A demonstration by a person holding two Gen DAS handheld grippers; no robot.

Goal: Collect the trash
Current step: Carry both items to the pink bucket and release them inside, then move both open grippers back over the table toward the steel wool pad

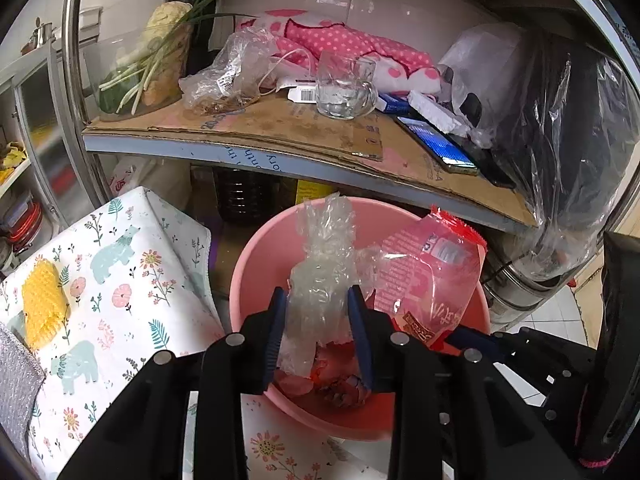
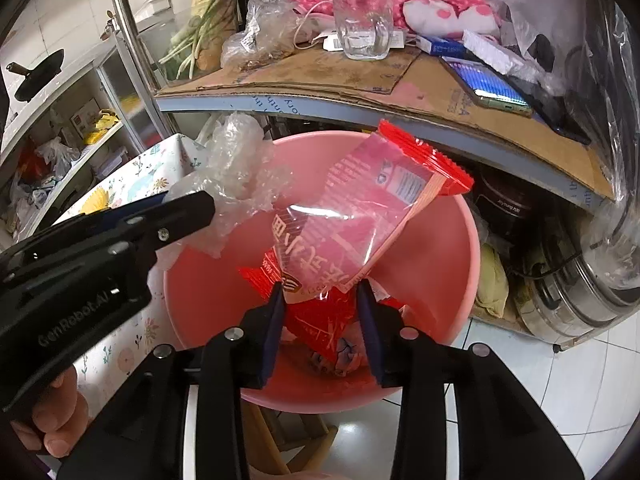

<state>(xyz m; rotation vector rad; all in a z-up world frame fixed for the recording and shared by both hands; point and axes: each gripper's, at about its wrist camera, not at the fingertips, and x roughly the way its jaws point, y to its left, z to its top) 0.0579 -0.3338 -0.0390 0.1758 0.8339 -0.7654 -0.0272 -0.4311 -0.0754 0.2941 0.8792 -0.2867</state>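
Plastic in both grippers, both over the pink basin (image 1: 256, 264): left gripper (image 1: 318, 308) w/ a crumpled clear wrap (image 1: 324, 276) between part-open fingers, right gripper (image 2: 320, 304) w/ a red snack bag (image 2: 360, 216), pads loose beside it. Can't tell if either's still pinched. Risk: both are light, so they could catch the basin's rim & slide out, or cling to a pad instead of dropping.

"GenRobot.AI" in grey letters on the black body of the left gripper (image 2: 188, 216), "Joyoung" on the dark cooker (image 2: 505, 205) under the shelf, large Chinese characters, unreadable to me, on the red snack wrapper (image 2: 360, 216), barcode label (image 1: 307, 95) with digits too small to read
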